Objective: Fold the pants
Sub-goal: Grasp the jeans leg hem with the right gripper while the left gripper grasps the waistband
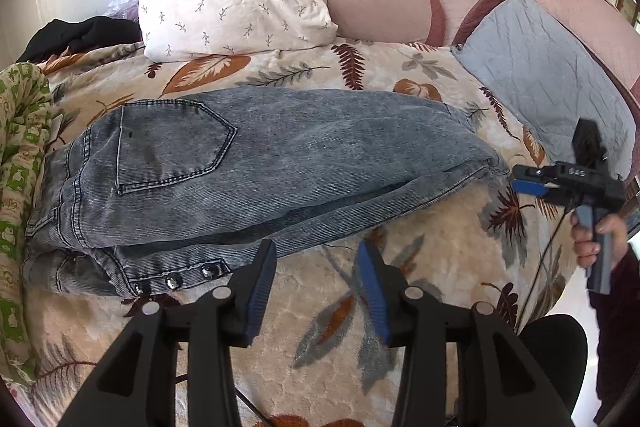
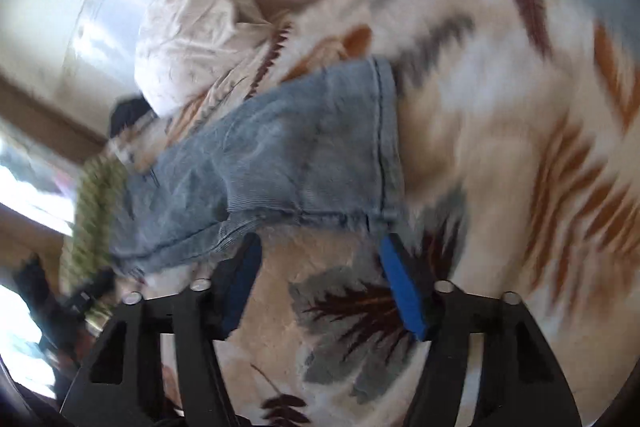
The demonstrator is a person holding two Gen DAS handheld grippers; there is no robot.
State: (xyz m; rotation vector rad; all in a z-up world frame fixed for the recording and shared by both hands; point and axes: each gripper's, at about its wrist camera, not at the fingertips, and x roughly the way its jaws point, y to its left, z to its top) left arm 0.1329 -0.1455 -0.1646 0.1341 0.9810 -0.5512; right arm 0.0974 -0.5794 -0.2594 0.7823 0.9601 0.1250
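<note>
Leaf-print blanket (image 1: 420,227) on bed, pink padded headboard (image 1: 376,3) behind

Black two-finger grippers (image 1: 316,277) with blue pads (image 1: 374,291), silver pins; bare hand (image 1: 596,235), perhaps maroon sleeve.

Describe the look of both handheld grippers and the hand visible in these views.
Both are matte black plastic frames with round silver pins. The left gripper and right gripper carry blue ribbed pads on their fingers. From outside, the right one has a grey handle, a thin black cable, and a bare hand with a dark sleeve.
</note>
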